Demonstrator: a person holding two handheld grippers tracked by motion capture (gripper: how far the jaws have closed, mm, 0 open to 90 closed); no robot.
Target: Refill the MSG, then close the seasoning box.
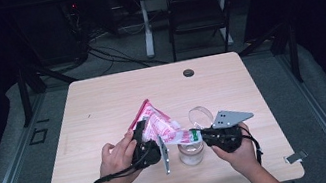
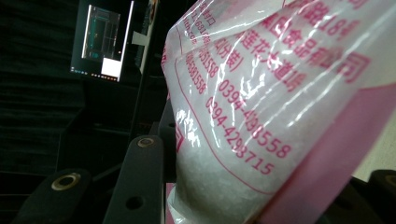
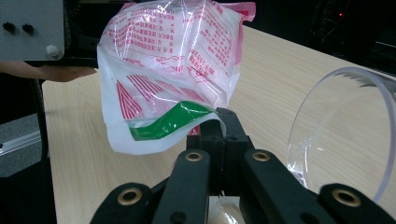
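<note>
- While the person's two hands met over the near middle of the wooden table, a plastic bag printed in red and pink, with white grains inside, hung between the two grippers.
- The left gripper was clamped on the upper, fuller part of the bag; in the left gripper view the bag pressed against the black jaw at its side and its red printed digits ran slantwise across the clear film.
- The left hand gripped that tool from the near left, a cable trailing from it toward the table's near edge.
- The right gripper was clenched tight on the lower corner of the bag; in the right gripper view the jaws met on the edge by a green stripe, and the bag rose up and away from them, tilted.
- The right hand held its tool from the near right, a grey three-cornered plate on top.
- A clear glass jar stood upright on the table just under the pinched corner, between the two hands.
- Its clear round lid stood open on edge beside the right gripper, seen close as a curved transparent disc in the right gripper view.
- Beyond the table's far edge a dark folding chair stood on the floor.
</note>
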